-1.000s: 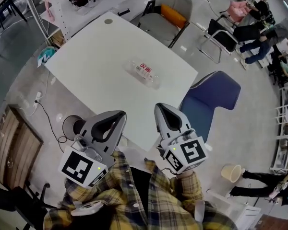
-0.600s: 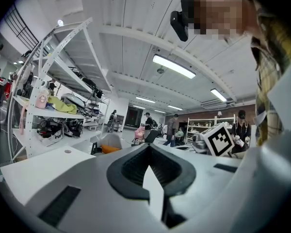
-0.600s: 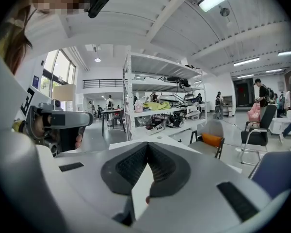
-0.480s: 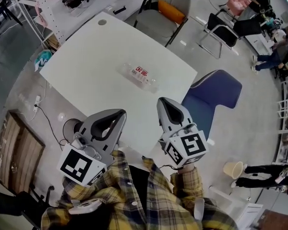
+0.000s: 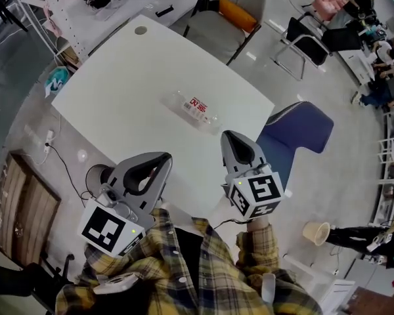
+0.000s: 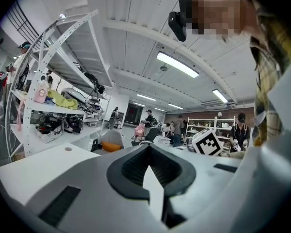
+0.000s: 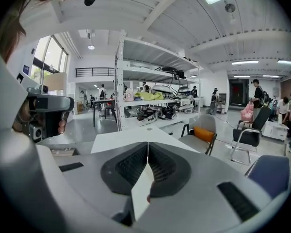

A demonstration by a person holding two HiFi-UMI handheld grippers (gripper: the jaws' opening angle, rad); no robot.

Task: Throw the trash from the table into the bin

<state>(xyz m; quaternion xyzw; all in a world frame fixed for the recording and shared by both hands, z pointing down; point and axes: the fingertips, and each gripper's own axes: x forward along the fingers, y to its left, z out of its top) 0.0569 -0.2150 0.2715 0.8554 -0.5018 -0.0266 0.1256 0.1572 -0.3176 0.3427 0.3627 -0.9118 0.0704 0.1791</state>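
Pushed the right tool [image 5: 230, 136] further out over the table [image 5: 118, 90] edge vs a sec ago, closer to the bottle [image 5: 196, 107]; barely shifted the left tool [image 5: 164, 157] in frame. Held both tools clenched w/ nothing between the jaws, prob bc only on approach, no reason to spread them before lining up.

Found the bottle, crushed clear plastic w/ a red label, lying on its side toward the right half of the table, well apart from both tools and not touched yet. Saw nothing else up there worth binning afaict, just a small round cap [image 5: 140, 29] set in the far corner.

Spotted a dark round bin [image 5: 96, 173] on the floor by the near-left table edge, right beside the left tool in frame. Also noticed a beige bucket [image 5: 315, 233] off to the right past the blue chair [image 5: 302, 126], so couldn't pick the real bin between the two.

Reckoned next up: opening the right tool and closing across the bottle's narrow width, gently, given thin and prob slippy plastic.
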